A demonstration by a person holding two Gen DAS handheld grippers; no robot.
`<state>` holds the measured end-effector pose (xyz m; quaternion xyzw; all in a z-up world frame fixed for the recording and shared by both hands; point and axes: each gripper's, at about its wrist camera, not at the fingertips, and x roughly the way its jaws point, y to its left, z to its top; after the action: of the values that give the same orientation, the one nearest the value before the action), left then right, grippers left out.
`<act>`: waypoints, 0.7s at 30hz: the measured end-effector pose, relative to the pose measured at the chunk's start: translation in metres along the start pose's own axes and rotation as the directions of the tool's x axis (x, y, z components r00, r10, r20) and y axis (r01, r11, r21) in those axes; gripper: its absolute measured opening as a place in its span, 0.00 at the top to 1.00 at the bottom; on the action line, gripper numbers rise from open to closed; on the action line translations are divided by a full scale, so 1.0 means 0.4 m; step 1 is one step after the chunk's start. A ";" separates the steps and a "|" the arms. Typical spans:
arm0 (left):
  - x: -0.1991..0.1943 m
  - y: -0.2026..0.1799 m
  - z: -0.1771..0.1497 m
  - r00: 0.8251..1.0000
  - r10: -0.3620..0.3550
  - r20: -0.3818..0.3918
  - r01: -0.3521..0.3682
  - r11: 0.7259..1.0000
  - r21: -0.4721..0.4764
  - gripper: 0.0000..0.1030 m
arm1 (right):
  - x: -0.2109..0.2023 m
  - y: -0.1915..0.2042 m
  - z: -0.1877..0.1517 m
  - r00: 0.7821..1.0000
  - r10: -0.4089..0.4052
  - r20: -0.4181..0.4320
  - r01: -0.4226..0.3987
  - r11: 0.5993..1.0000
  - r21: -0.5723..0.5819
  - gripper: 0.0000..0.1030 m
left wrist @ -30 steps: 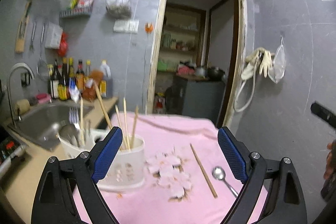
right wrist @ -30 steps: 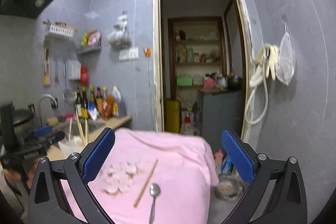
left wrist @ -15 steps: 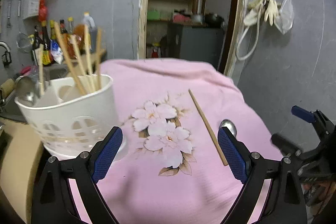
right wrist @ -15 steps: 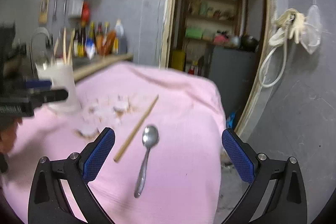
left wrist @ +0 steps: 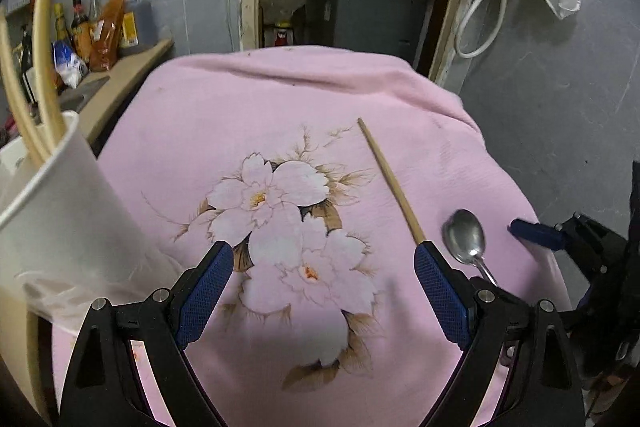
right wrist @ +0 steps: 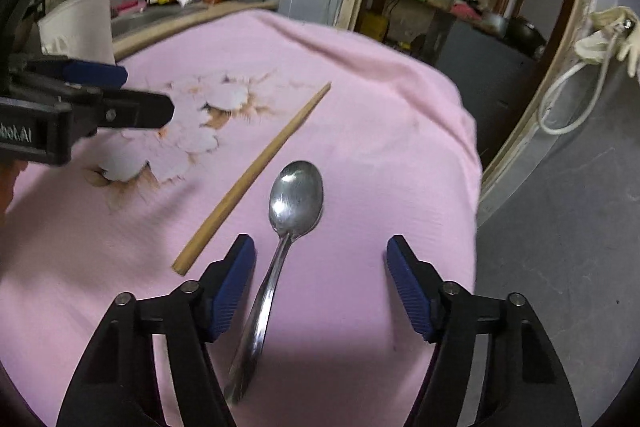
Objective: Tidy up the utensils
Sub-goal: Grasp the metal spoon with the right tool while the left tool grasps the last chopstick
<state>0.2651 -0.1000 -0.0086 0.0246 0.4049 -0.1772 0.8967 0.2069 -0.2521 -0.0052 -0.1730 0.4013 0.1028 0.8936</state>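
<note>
Right claw [right wrist: 320, 259] tilted down, jaws closing, untouched spoon [right wrist: 294, 197] handle between; left claw [left wrist: 322, 273] apart, empty.

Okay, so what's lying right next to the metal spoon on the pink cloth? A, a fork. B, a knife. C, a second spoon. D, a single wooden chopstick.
D: a single wooden chopstick lies loose on the pink cloth just left of the metal spoon, apart from it.

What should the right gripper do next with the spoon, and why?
Probably ease down and finish closing on the handle. The right gripper has its jaws closing, yet the pads do not press the spoon, whose handle runs between them, nearer the left pad, flat on the pink cloth.
</note>
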 end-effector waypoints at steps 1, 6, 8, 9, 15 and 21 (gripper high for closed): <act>0.004 0.006 0.002 1.000 -0.003 -0.006 0.003 1.000 -0.010 0.14 | 0.013 -0.001 0.003 1.000 0.009 -0.012 -0.009 1.000 -0.004 0.38; 0.017 0.002 0.008 1.000 -0.021 -0.014 0.021 1.000 0.001 0.16 | 0.043 -0.009 0.027 1.000 0.020 -0.016 -0.020 1.000 -0.008 0.43; 0.028 -0.010 0.014 0.999 -0.034 -0.020 0.034 0.999 0.016 0.20 | 0.051 -0.018 0.032 0.999 0.037 -0.015 -0.037 0.999 -0.004 0.49; 0.034 -0.015 0.017 0.999 -0.039 -0.025 0.039 0.999 0.025 0.21 | 0.051 -0.022 0.033 0.999 0.043 -0.012 -0.043 0.999 -0.004 0.53; 0.081 -0.040 0.050 0.995 -0.078 -0.061 0.081 0.996 0.043 0.39 | 0.049 -0.054 0.040 0.997 0.080 0.005 -0.080 0.997 0.014 0.66; 0.147 -0.054 0.106 0.987 -0.122 -0.108 0.126 0.991 0.033 0.51 | 0.052 -0.095 0.046 0.998 0.064 0.029 -0.065 0.997 0.045 0.73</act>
<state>0.3239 -0.1458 -0.0213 0.0266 0.4489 -0.2393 0.8605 0.2454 -0.2791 -0.0011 -0.1380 0.3966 0.1249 0.8989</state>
